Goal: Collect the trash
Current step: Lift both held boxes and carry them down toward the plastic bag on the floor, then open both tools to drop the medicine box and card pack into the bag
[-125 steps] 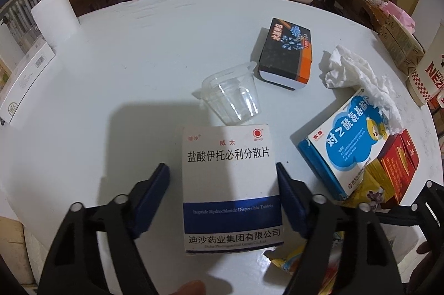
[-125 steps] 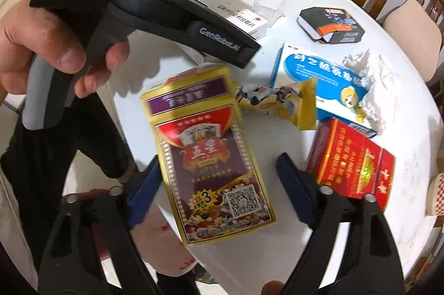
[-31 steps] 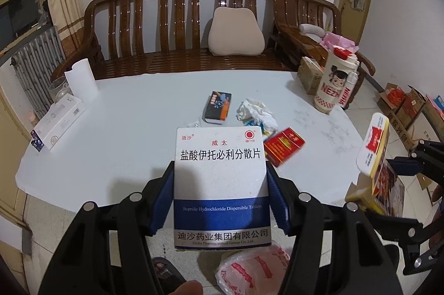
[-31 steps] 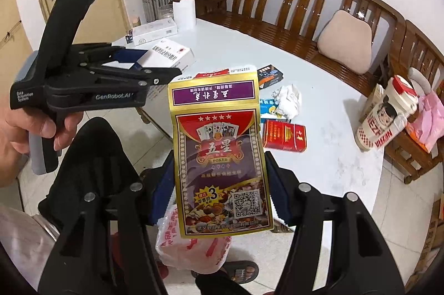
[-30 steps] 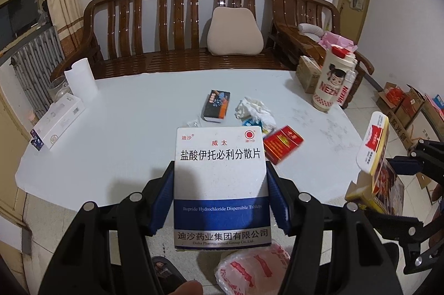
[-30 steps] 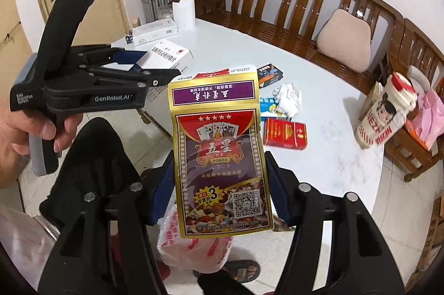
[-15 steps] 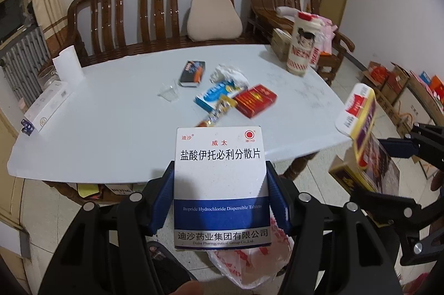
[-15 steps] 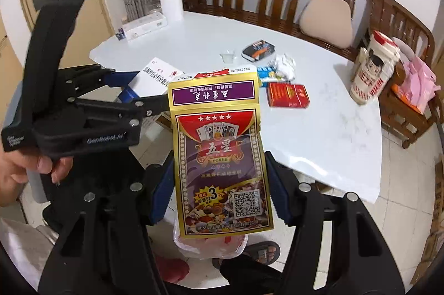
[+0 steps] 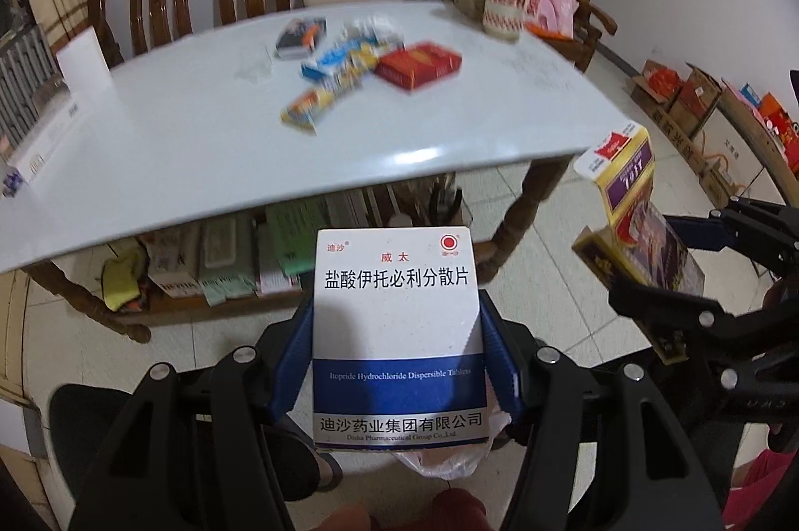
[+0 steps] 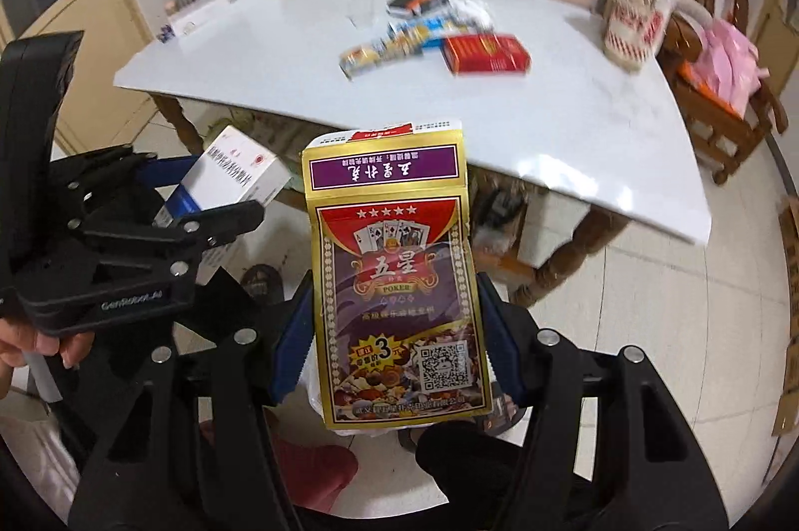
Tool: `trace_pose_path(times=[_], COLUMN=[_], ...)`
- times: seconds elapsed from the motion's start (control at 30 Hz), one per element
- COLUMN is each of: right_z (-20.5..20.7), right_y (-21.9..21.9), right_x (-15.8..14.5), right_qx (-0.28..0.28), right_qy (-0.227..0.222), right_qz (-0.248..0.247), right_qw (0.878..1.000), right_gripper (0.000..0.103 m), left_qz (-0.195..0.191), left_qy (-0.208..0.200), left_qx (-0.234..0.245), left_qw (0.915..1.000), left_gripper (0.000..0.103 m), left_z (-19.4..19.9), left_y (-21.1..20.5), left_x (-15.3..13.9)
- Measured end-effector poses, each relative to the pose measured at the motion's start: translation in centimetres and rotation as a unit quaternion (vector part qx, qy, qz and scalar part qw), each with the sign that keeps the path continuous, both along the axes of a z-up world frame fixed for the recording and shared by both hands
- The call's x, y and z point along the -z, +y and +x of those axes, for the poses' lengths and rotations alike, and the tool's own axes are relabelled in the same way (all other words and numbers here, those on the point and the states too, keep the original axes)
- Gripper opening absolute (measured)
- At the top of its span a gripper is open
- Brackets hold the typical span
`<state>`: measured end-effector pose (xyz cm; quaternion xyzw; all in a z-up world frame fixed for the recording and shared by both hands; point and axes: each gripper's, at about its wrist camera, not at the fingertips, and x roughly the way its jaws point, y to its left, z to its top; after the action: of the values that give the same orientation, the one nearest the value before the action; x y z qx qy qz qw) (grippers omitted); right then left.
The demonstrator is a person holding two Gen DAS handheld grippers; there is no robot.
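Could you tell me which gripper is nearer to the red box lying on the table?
Right, though only marginally. The right gripper holds the poker card pack off the table's edge, nearer the red box; the left gripper, holding the white medicine box, sits slightly farther.

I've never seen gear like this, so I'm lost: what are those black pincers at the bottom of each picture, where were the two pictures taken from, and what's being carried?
There is no robot here. A person holds a black hand-squeezed clamp in each hand, each with a wide-angle camera looking along its two blue-padded fingers. One picture is from the left gripper, clamped on a white medicine box. The other is from the right gripper, clamped on a gold playing-card pack. Each camera also catches the other clamp at its side. Behind stands a white table with leftover litter, blurred: a red box, a blue-and-white box, a dark box, wrappers. A plastic bag shows just below the medicine box.
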<state>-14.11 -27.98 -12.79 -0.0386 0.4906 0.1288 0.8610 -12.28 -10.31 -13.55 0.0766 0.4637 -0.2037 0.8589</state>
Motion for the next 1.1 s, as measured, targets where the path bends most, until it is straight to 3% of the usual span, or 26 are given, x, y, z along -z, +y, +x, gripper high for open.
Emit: trace_pose_path(times=[0.27,0.33,0.5,0.67,0.87,1.0,1.1], right_z=[-0.2,0.3,2.3,4.1,5.1,5.6,6.1], right_y=[-0.5,-0.5,-0.1,0.3,0.8,1.1,1.1], right_x=[6.3,8.3,13.6,18.6,22.3,23.8,24.6], right_qx=[0.018,0.022,0.023,0.031,0.034,0.033,0.039], right_qy=[0.054,0.074,0.123,0.168,0.208,0.223,0.226], right_qz=[0.003,0.006,-0.004,0.020,0.021,0.025,0.018], right_qw=[0.998,0.997,0.992,0.985,0.977,0.974,0.973], right_gripper=[0.059,0.059,0.060,0.060,0.061,0.062,0.075], left_qz=[0.020,0.024,0.042,0.047,0.049,0.054,0.053], left_qy=[0.053,0.084,0.148,0.208,0.242,0.244,0.246], left_qx=[0.009,0.006,0.007,-0.003,-0.004,-0.008,-0.014], left_qw=[0.9983,0.9962,0.9881,0.9770,0.9690,0.9682,0.9678], left_gripper=[0.059,0.059,0.059,0.060,0.062,0.076,0.077], left_z=[-0.9,-0.6,-0.5,-0.1,0.5,0.6,0.9], left_y=[-1.4,-1.6,-2.3,-2.3,-2.7,-2.8,-2.6], left_x=[6.5,8.8,14.6,18.9,21.0,21.4,21.5])
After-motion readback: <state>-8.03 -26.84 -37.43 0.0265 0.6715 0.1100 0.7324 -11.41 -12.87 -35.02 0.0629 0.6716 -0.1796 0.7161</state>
